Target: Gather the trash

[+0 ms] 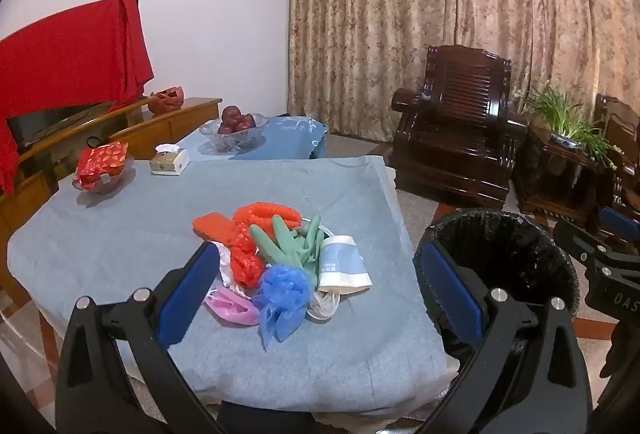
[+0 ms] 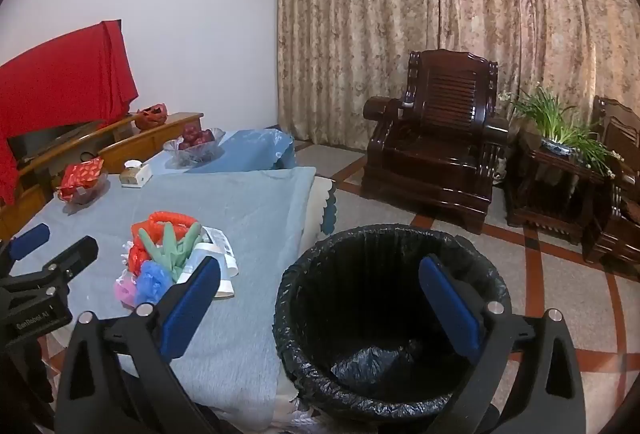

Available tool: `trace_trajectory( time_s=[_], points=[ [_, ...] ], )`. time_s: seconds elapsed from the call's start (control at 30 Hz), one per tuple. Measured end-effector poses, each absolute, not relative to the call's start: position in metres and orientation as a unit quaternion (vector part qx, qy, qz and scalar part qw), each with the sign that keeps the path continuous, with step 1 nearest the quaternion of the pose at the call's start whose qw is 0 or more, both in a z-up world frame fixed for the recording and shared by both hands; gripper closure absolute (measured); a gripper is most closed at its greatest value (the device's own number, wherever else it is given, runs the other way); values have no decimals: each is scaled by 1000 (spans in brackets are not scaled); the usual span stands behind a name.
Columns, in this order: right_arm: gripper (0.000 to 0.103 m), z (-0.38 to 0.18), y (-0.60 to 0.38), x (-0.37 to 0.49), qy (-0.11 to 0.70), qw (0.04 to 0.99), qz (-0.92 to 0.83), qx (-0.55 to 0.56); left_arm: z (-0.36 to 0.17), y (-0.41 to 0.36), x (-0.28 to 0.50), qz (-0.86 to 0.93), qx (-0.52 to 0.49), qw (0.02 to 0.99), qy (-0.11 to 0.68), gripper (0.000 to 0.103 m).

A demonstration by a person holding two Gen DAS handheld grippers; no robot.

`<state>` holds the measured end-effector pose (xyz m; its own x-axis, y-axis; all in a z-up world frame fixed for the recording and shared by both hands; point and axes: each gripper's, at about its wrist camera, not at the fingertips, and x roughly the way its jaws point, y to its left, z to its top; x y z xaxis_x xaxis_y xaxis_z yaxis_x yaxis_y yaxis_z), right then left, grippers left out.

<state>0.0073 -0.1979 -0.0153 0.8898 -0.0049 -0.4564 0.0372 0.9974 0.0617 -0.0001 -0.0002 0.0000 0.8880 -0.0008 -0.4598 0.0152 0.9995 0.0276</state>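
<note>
**A:** so where's this at? Left gripper (image 1: 316, 294) has its jaws spread wide with nothing between them, hanging short of the trash pile (image 1: 280, 258). Right gripper (image 2: 320, 298) is just as wide and empty, over the trash bin (image 2: 392, 314).

**B:** looks like barely started imo. The whole heap sits on the blue tablecloth (image 1: 120, 234): orange netting, green glove, blue bag, pink bit, paper cup. The bin's black liner looks empty.

**A:** anything hidden?

**B:** yeah, can't tell what's under the pile, and the bin's bottom is too dark to be sure.
</note>
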Motion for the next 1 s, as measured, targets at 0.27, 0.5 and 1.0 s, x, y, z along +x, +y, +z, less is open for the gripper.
trace_trajectory(
  time_s=[0.27,0.5,1.0],
  points=[
    [6,-17,-195,7,232,972,-8,34,0,1,1,-8,12,971,239,5],
    [6,-17,-198,9,236,971,-10,39,0,0,0,-5,11,971,237,5],
    [6,-18,-198,10,237,971,-10,39,0,0,0,-6,10,971,238,5]
  ],
)
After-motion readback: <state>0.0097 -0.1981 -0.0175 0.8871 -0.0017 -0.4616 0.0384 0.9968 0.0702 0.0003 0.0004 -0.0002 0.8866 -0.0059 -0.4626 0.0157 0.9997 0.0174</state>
